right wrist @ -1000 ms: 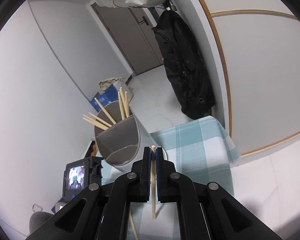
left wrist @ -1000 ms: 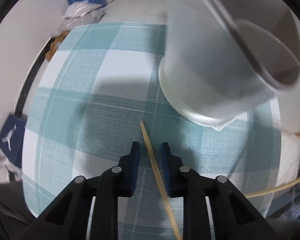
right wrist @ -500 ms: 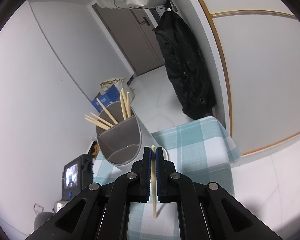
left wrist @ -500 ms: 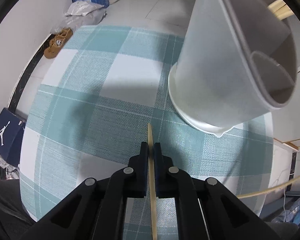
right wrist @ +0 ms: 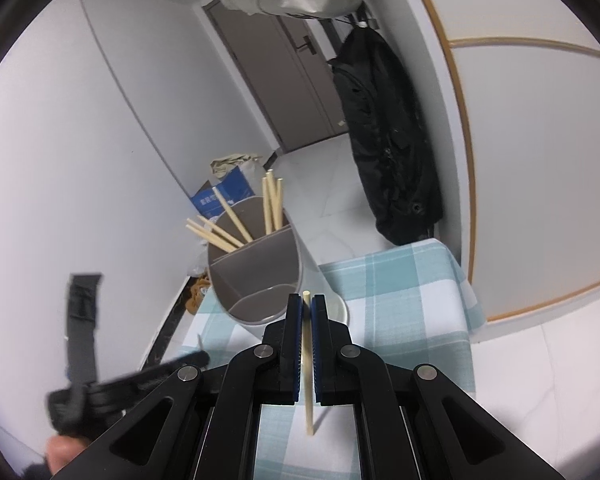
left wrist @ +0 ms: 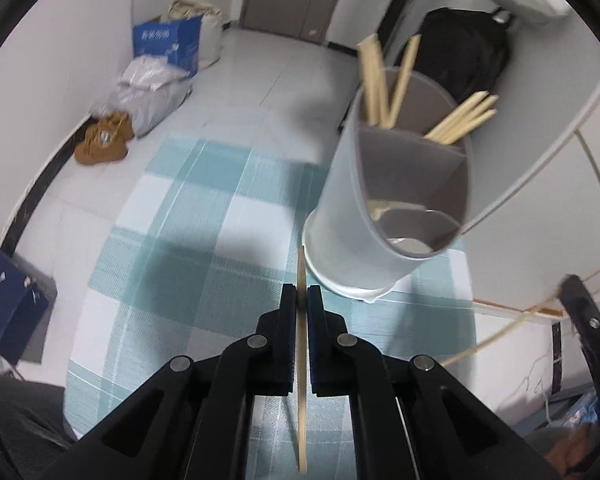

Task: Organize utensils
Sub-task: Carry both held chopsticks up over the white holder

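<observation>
A grey divided utensil holder (left wrist: 352,216) stands on the teal checked tablecloth (left wrist: 172,264), with several wooden chopsticks (left wrist: 460,122) leaning in its far compartments. My left gripper (left wrist: 301,294) is shut on a single chopstick (left wrist: 302,400), held above the cloth just left of the holder's base. In the right wrist view, my right gripper (right wrist: 307,300) is shut on another chopstick (right wrist: 309,392), level with the holder (right wrist: 256,276) and just right of its rim. The left gripper (right wrist: 80,360) shows there as a dark blur at the lower left.
On the floor beyond the table lie brown shoes (left wrist: 104,140), grey bags (left wrist: 152,88) and a blue carton (left wrist: 168,44). A dark blue box (left wrist: 8,312) sits at the left. A black coat (right wrist: 388,152) hangs by the door (right wrist: 296,80).
The left jaws closed on the chopstick lying on the cloth and lifted it, tipping the view up so the holder's top shows. The right gripper stayed put with its chopstick.
</observation>
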`<control>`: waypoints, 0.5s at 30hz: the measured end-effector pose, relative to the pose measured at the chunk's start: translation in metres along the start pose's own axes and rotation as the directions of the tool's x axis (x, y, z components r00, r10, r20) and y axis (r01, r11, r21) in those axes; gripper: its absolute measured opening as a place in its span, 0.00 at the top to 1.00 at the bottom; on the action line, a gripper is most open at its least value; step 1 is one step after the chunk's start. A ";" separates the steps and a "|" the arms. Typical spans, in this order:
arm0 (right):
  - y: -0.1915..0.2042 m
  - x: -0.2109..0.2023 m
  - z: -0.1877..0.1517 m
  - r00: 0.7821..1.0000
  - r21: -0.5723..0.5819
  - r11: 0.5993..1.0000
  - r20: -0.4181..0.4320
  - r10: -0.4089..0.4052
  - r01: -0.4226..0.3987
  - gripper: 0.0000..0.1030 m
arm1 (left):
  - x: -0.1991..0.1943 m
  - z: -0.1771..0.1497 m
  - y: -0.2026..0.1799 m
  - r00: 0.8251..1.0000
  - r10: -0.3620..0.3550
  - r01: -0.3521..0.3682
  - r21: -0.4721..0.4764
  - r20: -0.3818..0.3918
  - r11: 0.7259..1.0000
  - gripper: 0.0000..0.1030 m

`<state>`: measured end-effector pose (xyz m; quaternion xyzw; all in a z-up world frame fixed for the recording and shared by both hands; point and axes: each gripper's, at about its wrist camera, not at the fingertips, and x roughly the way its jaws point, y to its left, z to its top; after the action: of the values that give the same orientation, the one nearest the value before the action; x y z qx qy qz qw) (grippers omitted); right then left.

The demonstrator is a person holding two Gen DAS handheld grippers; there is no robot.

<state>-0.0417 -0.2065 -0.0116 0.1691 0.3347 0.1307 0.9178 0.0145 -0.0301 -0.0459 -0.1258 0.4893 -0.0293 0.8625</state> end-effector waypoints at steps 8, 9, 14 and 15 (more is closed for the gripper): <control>0.014 0.000 -0.005 1.000 -0.053 0.998 0.008 0.021 -0.020 0.96 | -0.025 0.004 0.008 0.992 -0.032 0.019 0.096 0.125 0.995 0.99; 0.016 -0.001 -0.006 1.000 -0.061 0.998 0.011 0.021 -0.021 0.96 | -0.029 0.004 0.007 0.989 -0.039 0.023 0.111 0.144 0.994 0.99; 0.025 -0.003 -0.009 0.999 -0.099 0.995 0.029 0.030 -0.027 0.96 | -0.039 0.005 0.001 0.980 -0.057 0.026 0.167 0.189 0.986 0.99; 0.027 -0.003 -0.010 0.999 -0.107 0.994 0.032 0.031 -0.027 0.96 | -0.040 0.005 0.000 0.980 -0.059 0.024 0.177 0.192 0.984 0.99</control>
<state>-0.0539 -0.1810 -0.0057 0.1268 0.3092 0.1590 0.9290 -0.0020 -0.0219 -0.0094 -0.0626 0.3944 -0.0774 0.9135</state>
